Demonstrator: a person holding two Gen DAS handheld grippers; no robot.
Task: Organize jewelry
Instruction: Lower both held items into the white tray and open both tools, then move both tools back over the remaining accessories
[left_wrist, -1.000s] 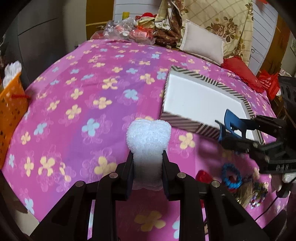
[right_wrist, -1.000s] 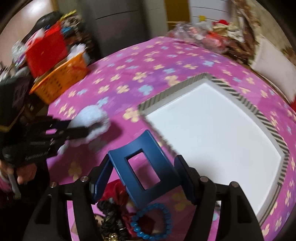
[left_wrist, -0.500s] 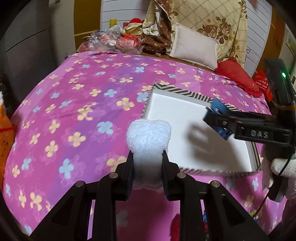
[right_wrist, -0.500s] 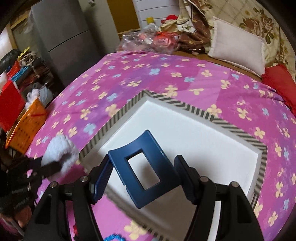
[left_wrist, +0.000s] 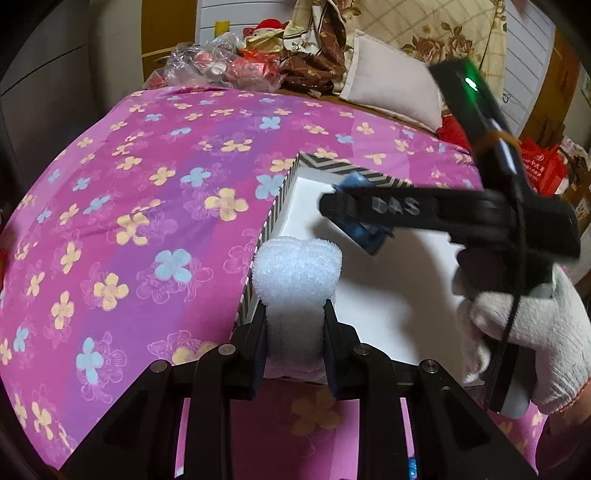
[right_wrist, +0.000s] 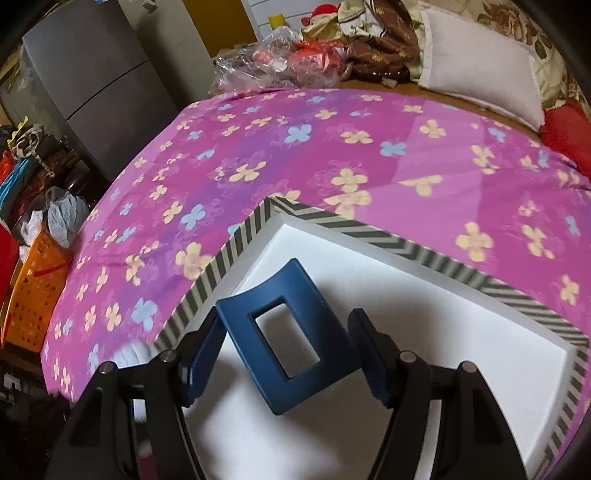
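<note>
blue clip (right_wrist: 291, 339) in right hand-held gripper (right_wrist: 288, 354), seemingly above striped box (right_wrist: 406, 243)

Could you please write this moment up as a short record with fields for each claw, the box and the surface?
left claw: shut on a white fluffy scrunchie, at the box's near left edge
right claw: shut on a blue hair clip, above the box's inside
box: open, striped rim, white inside; no items visible in it
surface: pink flowered bedspread
right hand: white knit glove
background: pillow, orange basket
</note>
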